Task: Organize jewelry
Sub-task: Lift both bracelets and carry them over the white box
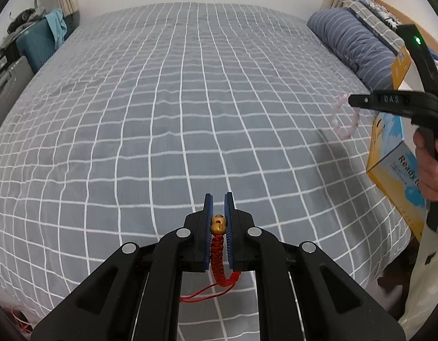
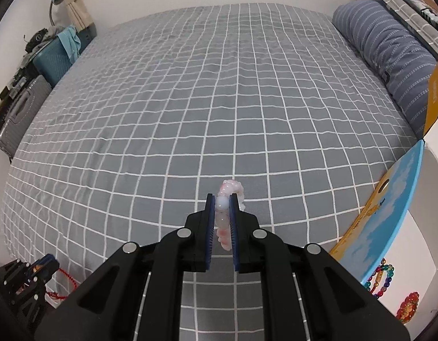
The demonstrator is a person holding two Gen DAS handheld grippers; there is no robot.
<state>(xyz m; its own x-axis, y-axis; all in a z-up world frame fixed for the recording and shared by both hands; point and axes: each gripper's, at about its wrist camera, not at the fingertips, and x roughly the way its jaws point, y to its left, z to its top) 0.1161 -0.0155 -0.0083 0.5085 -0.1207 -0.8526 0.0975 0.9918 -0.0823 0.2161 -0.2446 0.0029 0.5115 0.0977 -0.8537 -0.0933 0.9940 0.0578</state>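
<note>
**Both grippers lifted clear of the bed, each clamped on a bracelet**

The left gripper [image 1: 218,199] has its jaws pressed onto a red braided cord bracelet with a gold bead [image 1: 219,237]; its loose cords trail below the jaws. The right gripper [image 2: 221,199] pinches a pale pink beaded bracelet [image 2: 229,199], whose loop pokes out beyond the fingertips. Under both lies the grey white-gridded bedspread [image 1: 162,113]. An open yellow-and-blue cardboard box [image 2: 389,221] stands right of the right jaws.

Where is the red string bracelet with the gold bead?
The red braided bracelet is pinched in the left gripper, held up over the grey checked bedspread.
</note>
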